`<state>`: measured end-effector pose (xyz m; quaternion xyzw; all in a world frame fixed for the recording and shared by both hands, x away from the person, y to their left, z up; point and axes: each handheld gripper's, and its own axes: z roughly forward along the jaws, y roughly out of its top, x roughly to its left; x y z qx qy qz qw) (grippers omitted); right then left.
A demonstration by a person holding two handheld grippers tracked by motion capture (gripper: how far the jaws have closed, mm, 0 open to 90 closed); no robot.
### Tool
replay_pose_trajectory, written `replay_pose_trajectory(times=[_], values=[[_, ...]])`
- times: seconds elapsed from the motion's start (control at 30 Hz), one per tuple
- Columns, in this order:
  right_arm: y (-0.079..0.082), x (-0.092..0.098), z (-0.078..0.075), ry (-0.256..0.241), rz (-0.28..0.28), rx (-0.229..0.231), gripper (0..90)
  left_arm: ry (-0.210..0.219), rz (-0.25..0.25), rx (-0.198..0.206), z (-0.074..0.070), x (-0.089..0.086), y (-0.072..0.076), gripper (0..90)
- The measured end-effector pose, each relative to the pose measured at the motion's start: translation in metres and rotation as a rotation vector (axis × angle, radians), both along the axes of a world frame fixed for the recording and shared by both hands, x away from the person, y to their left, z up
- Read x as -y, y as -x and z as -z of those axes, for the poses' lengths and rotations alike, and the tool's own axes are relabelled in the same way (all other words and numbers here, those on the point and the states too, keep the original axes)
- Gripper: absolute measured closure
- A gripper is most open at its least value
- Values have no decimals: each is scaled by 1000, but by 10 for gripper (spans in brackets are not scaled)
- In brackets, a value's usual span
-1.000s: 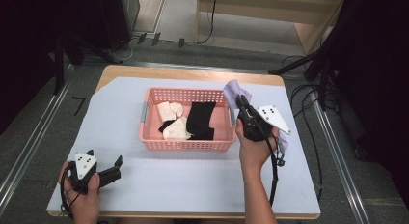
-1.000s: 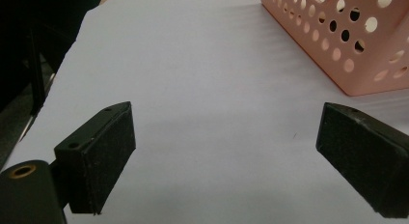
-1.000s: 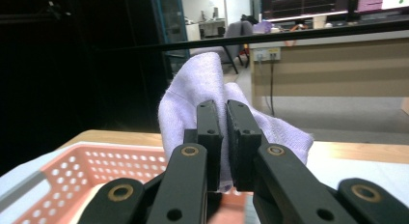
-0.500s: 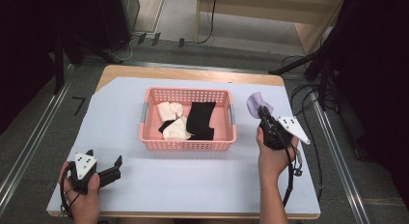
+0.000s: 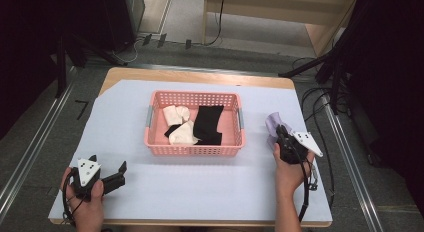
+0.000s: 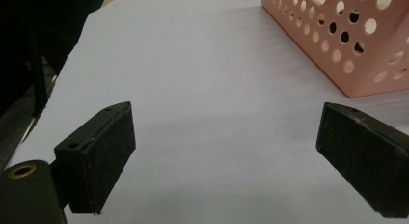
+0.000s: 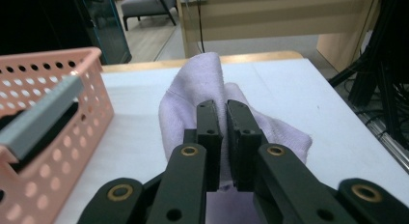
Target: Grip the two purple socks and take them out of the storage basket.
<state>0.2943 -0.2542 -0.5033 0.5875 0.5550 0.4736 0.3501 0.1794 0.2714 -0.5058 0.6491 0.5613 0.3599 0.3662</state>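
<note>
White table [image 5: 210,192], right gripper [image 7: 223,119] pinching lilac cloth [image 7: 188,98] (bunched)

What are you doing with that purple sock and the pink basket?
A person is working with a gripper in each hand. The right gripper is clamped on a pale purple sock, which sits on the table to the right of the pink basket. White socks and a black sock lie in the basket. The left gripper sits open near the table's front left corner, holding nothing.
</note>
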Motion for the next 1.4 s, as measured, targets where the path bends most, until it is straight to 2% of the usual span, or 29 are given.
replay_pose_trajectory(times=[0.07, 0.1, 0.2, 0.27, 0.37, 0.47, 0.6, 0.8, 1.17, 1.27, 1.4], values=[[1, 2, 3, 8, 9, -15, 831, 3, -1, 3, 0, 0, 0, 74], [2, 4, 3, -7, 13, -20, 798, 3, -1, 3, 0, 0, 0, 75], [4, 4, -2, -17, 13, -5, 654, -1, -1, 0, 0, 0, 0, 74], [7, 4, -6, -54, -9, 9, 523, -4, -1, -3, 0, 0, 0, 74], [10, 4, -13, -65, -14, 15, 343, -4, -2, -3, 0, 0, 0, 74], [16, 7, -17, -61, -31, 41, 278, -7, -1, 1, 0, 1, 0, 74], [25, 13, -22, -85, -51, 45, 254, -12, 4, 4, 0, 1, 0, 74], [42, 26, -23, -80, -54, 51, 242, -12, 4, 4, 0, 1, 1, 74], [71, 56, -16, -83, -33, 49, 221, -14, 4, 4, 0, 1, 1, 74], [79, 65, -12, -82, -16, 43, 196, -15, 4, 7, 0, 1, 1, 75], [89, 76, -4, -105, -6, 26, 163, -16, 5, 6, 0, 1, 1, 74]])
